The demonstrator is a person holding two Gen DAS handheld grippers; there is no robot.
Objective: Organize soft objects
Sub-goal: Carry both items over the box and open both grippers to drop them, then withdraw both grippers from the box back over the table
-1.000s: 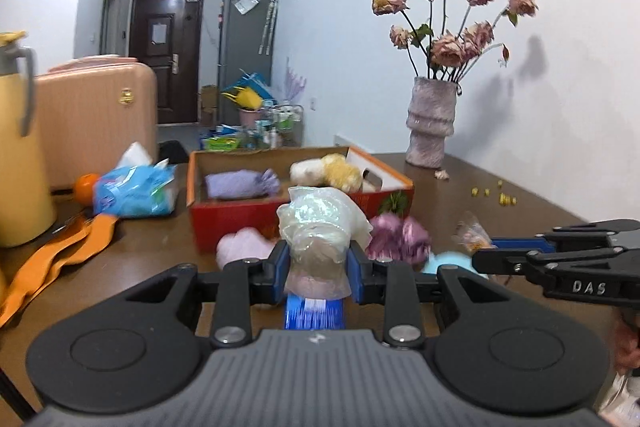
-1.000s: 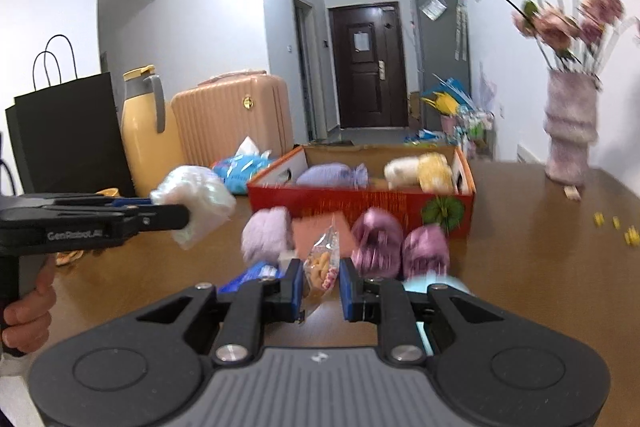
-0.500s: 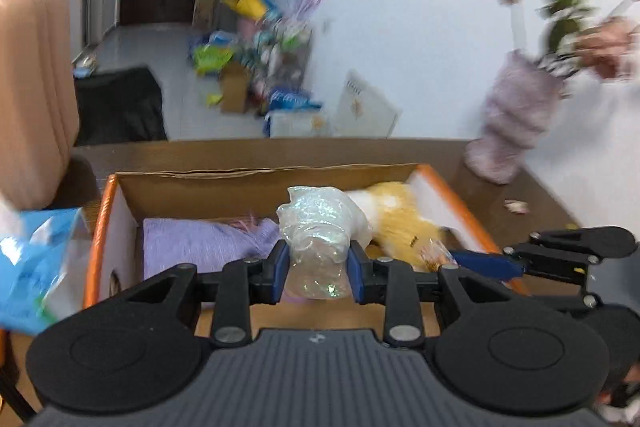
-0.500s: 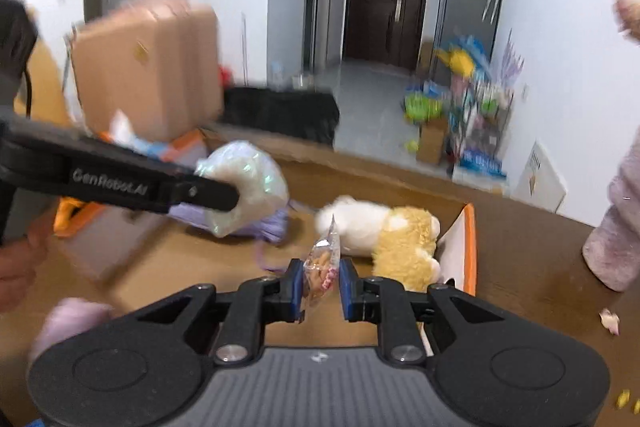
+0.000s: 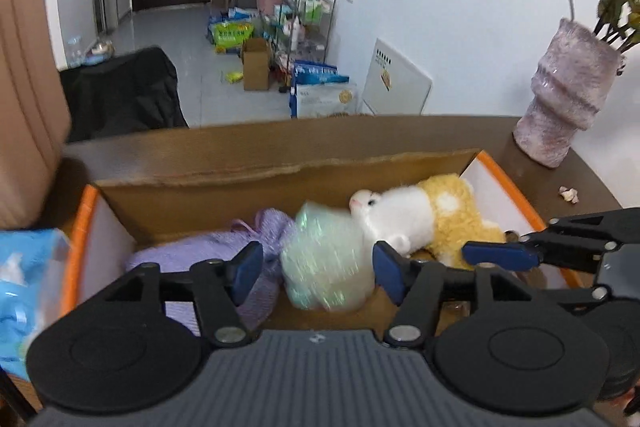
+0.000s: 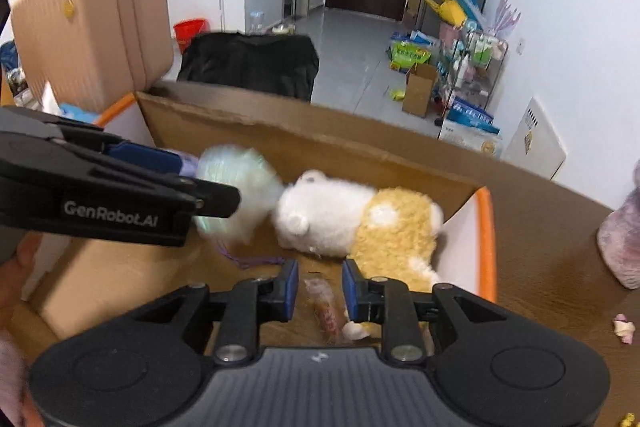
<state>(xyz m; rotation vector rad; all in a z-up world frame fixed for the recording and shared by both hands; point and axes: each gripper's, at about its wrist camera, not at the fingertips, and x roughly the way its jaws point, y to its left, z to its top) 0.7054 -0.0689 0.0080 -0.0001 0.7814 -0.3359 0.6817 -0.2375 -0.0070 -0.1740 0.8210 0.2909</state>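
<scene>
An orange-rimmed cardboard box [image 5: 288,167] [image 6: 304,135] holds a white-and-yellow plush toy [image 5: 424,219] [image 6: 352,219] and a purple knit pouch [image 5: 208,251]. My left gripper [image 5: 316,271] is open over the box. An iridescent whitish soft bundle [image 5: 328,263] [image 6: 236,195] is blurred between its fingers, free of them. My right gripper [image 6: 316,287] is open over the box's right part. A small clear snack packet [image 6: 322,307] lies below it, between the fingers and free. The right gripper shows in the left wrist view [image 5: 496,255].
A pale purple vase [image 5: 564,99] with dried flowers stands on the brown table at the right. A pink suitcase [image 6: 96,23] stands at the left. A blue tissue pack [image 5: 24,291] lies left of the box. A black bag [image 6: 248,63] sits beyond the table.
Both grippers moved forward over the box and opened. The iridescent bundle left the left fingers and the snack packet left the right fingers; both now drop into the box.
</scene>
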